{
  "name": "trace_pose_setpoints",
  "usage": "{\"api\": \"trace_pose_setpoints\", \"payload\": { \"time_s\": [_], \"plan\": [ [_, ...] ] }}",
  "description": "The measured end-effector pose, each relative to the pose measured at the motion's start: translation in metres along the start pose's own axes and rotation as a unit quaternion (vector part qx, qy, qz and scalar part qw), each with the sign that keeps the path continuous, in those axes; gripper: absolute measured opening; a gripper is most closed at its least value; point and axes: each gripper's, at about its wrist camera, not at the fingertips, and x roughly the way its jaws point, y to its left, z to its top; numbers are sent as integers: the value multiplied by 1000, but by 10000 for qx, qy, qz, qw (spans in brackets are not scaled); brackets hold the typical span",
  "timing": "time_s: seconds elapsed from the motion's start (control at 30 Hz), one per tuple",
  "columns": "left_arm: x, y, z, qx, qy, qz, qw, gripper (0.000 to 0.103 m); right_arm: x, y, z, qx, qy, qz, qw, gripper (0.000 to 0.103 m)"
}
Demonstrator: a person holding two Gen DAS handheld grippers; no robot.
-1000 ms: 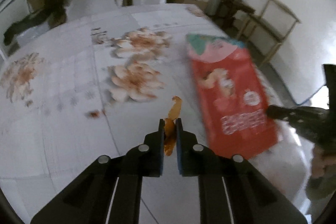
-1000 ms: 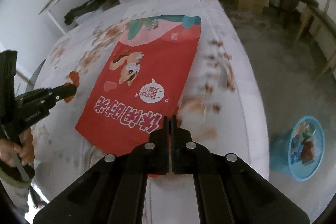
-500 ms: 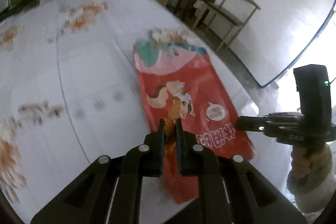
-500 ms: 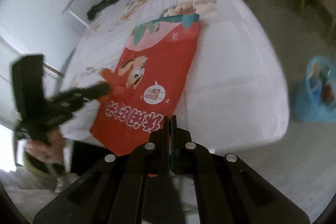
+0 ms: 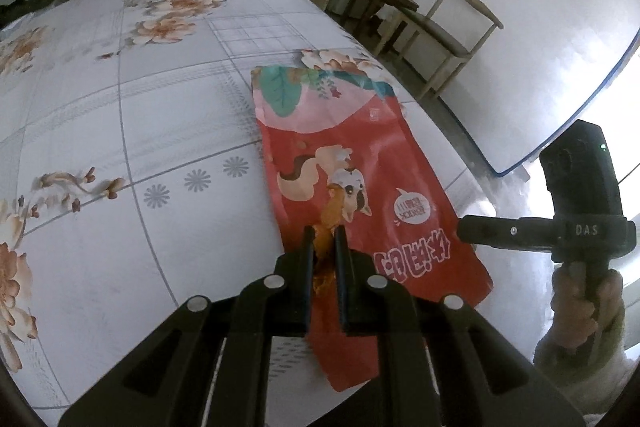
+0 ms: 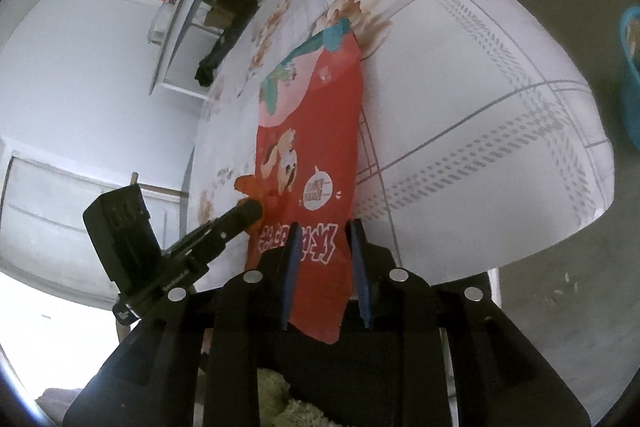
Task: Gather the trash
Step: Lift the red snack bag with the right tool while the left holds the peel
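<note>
Two tools at the near bench edge, one loaded, one opening.

Left tool (image 5: pixel 322 239) clamps an orange scrap (image 5: pixel 331 217); right tool (image 6: pixel 322 247) has just been opening, its pads astride but not pressing the red snack bag (image 6: pixel 310 131), which overhangs the near edge of the bench (image 5: pixel 120 131). Risk: closing on the unsupported corner may let the bag slide off. Open floor lies right, toward the blue bin (image 6: pixel 630 75).

Soft daylight, window glare blown out at lower edges; strong fisheye warping; sharp.
</note>
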Motion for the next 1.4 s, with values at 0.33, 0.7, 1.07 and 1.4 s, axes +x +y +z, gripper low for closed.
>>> {"api": "trace_pose_setpoints", "payload": {
  "time_s": [0.33, 0.7, 1.07, 1.4],
  "plan": [
    [0, -1, -1, 66, -38, 52, 10000, 9, -3, 9, 5, -191, -185, -448, 9986, 47],
    [0, 2, 0, 40, -121, 78, 9999, 9, 0, -15, -8, 879, 355, 1298, 9870, 48],
    [0, 1, -2, 19, -48, -84, 10000, 9, -2, -20, -39, 954, 593, 1230, 9860, 46],
    [6, -16, -6, 318, 63, -226, 9992, 9, -4, -40, -44, 1394, 481, 1071, 9833, 28]
  ]
}}
